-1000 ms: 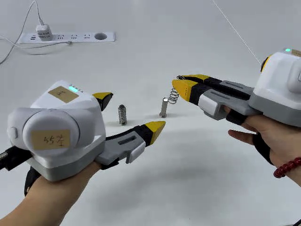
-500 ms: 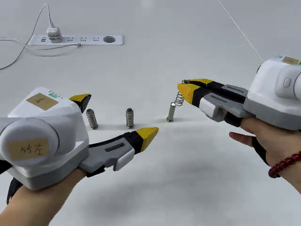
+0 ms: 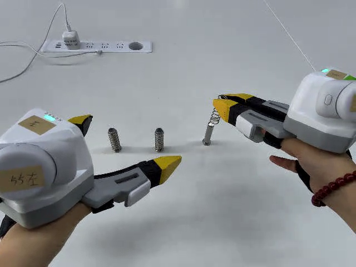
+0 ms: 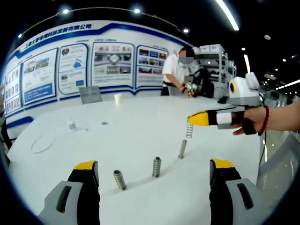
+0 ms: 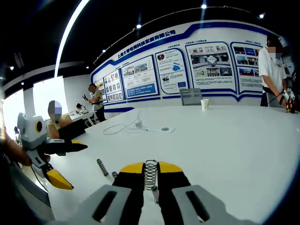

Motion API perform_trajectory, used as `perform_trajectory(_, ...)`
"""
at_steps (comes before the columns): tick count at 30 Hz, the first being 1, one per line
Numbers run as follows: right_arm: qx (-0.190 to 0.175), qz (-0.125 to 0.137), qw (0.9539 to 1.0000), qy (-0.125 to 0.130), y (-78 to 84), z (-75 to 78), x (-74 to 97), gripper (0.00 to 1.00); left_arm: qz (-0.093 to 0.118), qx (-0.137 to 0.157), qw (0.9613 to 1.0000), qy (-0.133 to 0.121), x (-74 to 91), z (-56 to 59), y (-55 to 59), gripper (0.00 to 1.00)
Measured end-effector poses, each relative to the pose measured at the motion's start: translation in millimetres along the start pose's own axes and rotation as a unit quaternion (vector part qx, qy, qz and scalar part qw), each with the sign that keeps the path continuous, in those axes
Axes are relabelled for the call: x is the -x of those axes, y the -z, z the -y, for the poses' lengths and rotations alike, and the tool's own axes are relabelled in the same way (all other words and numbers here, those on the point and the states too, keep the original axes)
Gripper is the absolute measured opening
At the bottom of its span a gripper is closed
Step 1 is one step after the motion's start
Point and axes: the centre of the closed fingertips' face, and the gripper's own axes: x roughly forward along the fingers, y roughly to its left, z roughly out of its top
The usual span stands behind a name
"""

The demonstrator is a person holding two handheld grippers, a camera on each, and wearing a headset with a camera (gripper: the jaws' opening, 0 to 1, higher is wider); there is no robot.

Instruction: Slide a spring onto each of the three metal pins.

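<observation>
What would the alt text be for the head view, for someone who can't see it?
The right tongs hold a spring at the tip of a bare metal pin on a white table. Two pins to its left already wear springs, and the left tongs hang open near them.

Power strip (image 3: 119, 47), charger (image 3: 70, 39) plugged, white table (image 3: 222, 217).

The left tongs (image 3: 125, 141) and right tongs (image 3: 221, 103) have white-and-grey housings, black jaws with yellow tips, and green lights on top. The left carries tan handwritten labels (image 3: 22, 178). The right wrist wears a red bead bracelet (image 3: 332, 189).
</observation>
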Motion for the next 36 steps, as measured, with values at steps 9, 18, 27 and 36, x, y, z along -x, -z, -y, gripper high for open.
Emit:
perform_trajectory(9,0.002,-0.006,0.9999,0.008,6.7,4.9,-8.3,0.11,-0.008,0.005,0.9999,-0.006,5.1,-7.5,8.1,1.0)
perform_trajectory(18,0.001,-0.015,0.9998,0.011,15.8,7.4,-9.6,0.11,-0.012,0.0,0.9998,0.013,8.7,-3.8,13.0,1.0)
perform_trajectory(27,0.018,-0.018,0.9996,0.013,21.7,6.7,-8.9,0.11,-0.021,0.01,0.9997,0.008,9.5,-8.1,19.7,1.0)
perform_trajectory(36,0.036,-0.022,0.9988,0.023,27.4,4.4,-8.9,0.11,-0.026,0.012,0.9996,0.006,10.8,-10.2,22.3,0.99)
